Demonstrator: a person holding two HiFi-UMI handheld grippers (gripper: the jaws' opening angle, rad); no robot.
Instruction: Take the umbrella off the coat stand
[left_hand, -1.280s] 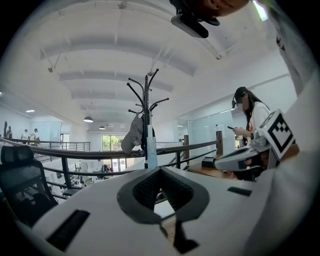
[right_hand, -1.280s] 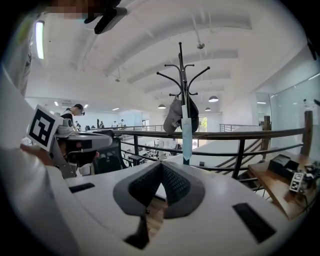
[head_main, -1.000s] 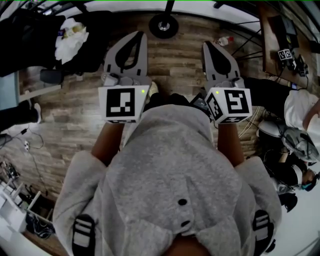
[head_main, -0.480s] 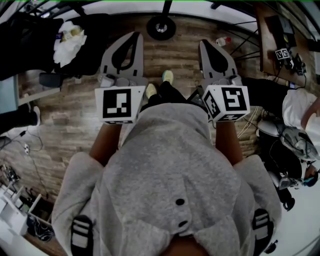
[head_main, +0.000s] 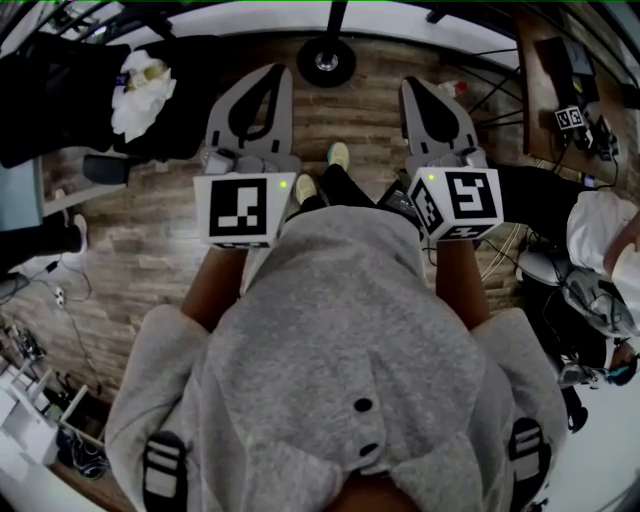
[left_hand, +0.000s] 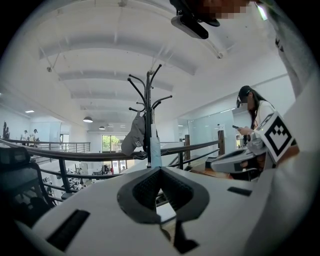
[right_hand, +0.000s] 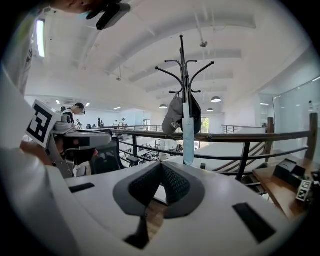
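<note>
Beyond both closed pairs of jaws, a slim umbrella (right_hand: 188, 135) hangs on a branching coat stand (right_hand: 183, 70).

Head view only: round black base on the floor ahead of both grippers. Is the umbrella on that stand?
Observer: Yes. The right gripper view shows a pale blue folded umbrella hanging on the coat stand, along its pole.
Operator: Anything else hanging there?
Observer: A grey cap, just left of the umbrella in that view.
Operator: Jaws holding anything?
Observer: No. The left gripper and the right gripper each show jaws shut with nothing between them, and the stand is apart, ahead.
</note>
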